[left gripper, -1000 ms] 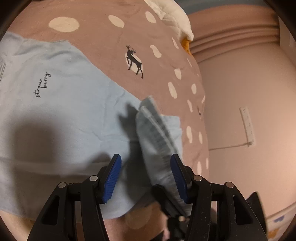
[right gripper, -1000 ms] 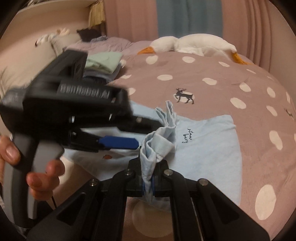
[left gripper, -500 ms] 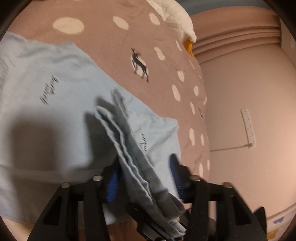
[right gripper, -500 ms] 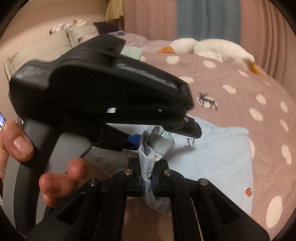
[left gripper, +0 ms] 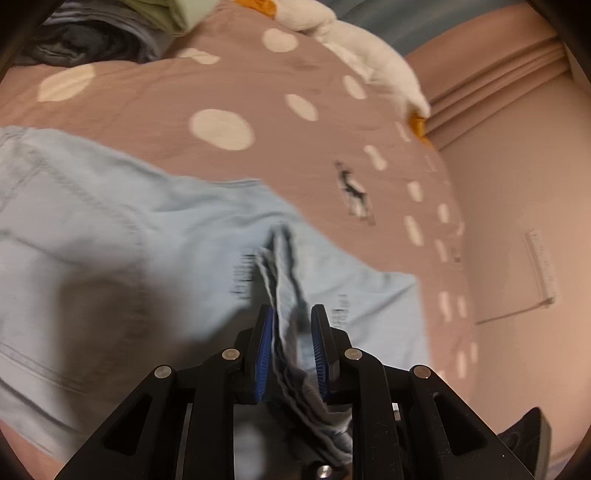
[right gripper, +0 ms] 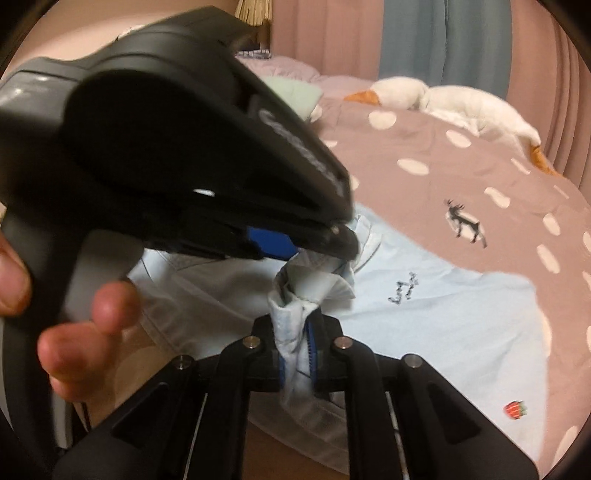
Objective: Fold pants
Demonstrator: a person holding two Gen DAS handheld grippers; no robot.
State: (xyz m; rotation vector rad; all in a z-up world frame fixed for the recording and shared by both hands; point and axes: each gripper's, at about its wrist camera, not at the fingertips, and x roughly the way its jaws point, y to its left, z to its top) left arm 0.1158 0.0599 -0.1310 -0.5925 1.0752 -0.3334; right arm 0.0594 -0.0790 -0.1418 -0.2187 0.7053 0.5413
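Note:
Light blue pants lie spread on the bed, with black script and a small strawberry print. A gathered fold of their cloth stands up between the blue pads of my left gripper, which is shut on it. My right gripper is shut on the same bunched edge a little lower. In the right wrist view the left gripper's black body and the hand holding it fill the left side, directly above my right gripper.
The bed has a brown cover with cream spots and a deer print. A white plush goose lies at its far side. Folded clothes are stacked near the pillows. Pink curtains and a wall lie beyond.
My left gripper was open beside the raised fold; it has moved over the fold and closed on it. My right gripper has kept its hold throughout.

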